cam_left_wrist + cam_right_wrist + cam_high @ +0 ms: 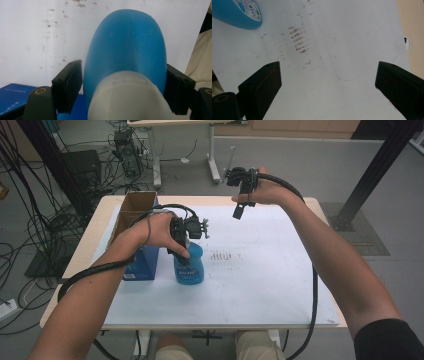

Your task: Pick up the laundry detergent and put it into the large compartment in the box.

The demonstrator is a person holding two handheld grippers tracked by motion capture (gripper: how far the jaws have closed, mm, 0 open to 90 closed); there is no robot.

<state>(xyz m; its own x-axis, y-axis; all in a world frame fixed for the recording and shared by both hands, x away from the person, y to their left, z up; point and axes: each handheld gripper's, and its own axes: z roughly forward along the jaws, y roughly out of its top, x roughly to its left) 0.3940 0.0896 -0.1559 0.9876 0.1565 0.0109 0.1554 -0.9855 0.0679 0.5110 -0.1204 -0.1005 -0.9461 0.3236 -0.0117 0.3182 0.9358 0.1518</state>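
A blue plastic bottle (192, 267) stands upright on the white mat (260, 285), left of centre. My left gripper (182, 252) comes down on its top. In the left gripper view the two black jaws flank the bottle's blue shoulders (125, 45) just past its white cap (127, 100), and both pads lie against its sides. My right gripper (240, 210) hangs open above the mat's far edge, pointing down, with nothing between its jaws (327, 72). The bottle's labelled base (237, 12) appears in the upper left corner of the right gripper view.
A blue box (142, 262) stands right beside the bottle on its left, with an open cardboard box (135, 205) behind it. A patch of brown smudges (222, 256) marks the mat right of the bottle. The table's wooden edge (412, 30) runs past the mat.
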